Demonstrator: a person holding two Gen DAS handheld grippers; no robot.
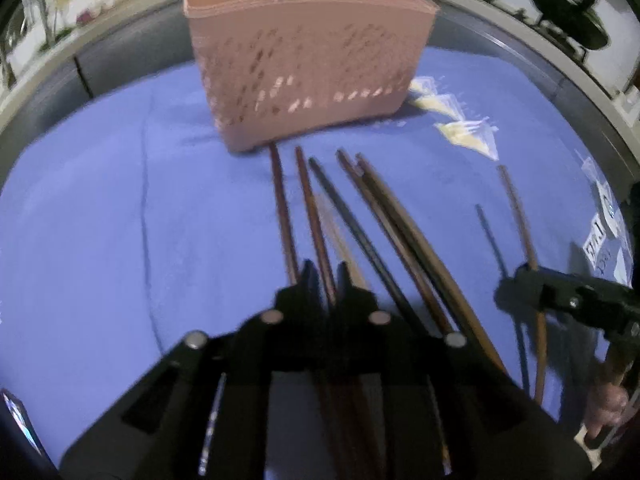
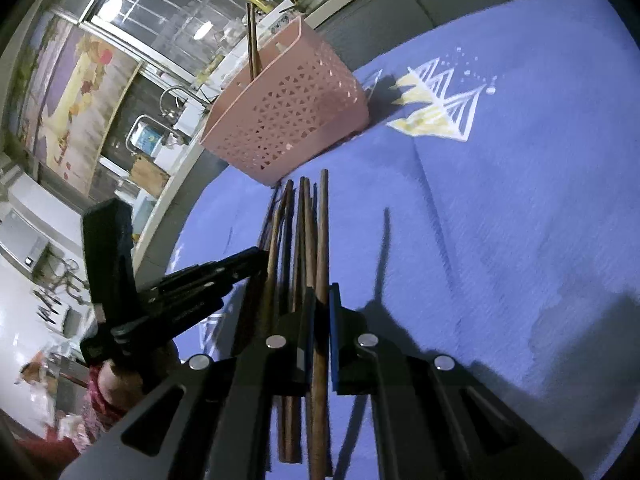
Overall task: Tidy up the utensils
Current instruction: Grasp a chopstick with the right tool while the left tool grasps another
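Note:
A pink perforated basket (image 1: 308, 68) stands on the blue cloth (image 1: 120, 200), with chopsticks upright inside it; it also shows in the right wrist view (image 2: 288, 120). Several brown and dark chopsticks (image 1: 384, 240) lie on the cloth in front of it. My left gripper (image 1: 328, 276) is shut on a reddish-brown chopstick (image 1: 314, 220) low over the pile. My right gripper (image 2: 322, 296) is shut on a brown chopstick (image 2: 323, 232) and holds it above the cloth; it also shows at the right of the left wrist view (image 1: 532, 280). The left gripper shows in the right wrist view (image 2: 256, 260).
The cloth (image 2: 520, 200) carries a white and yellow triangle print (image 2: 440, 100). A grey table edge (image 1: 120, 56) runs behind the basket. A black pan (image 1: 568, 12) stands at the back right. Shelves and a kitchen counter (image 2: 152, 136) lie beyond the table.

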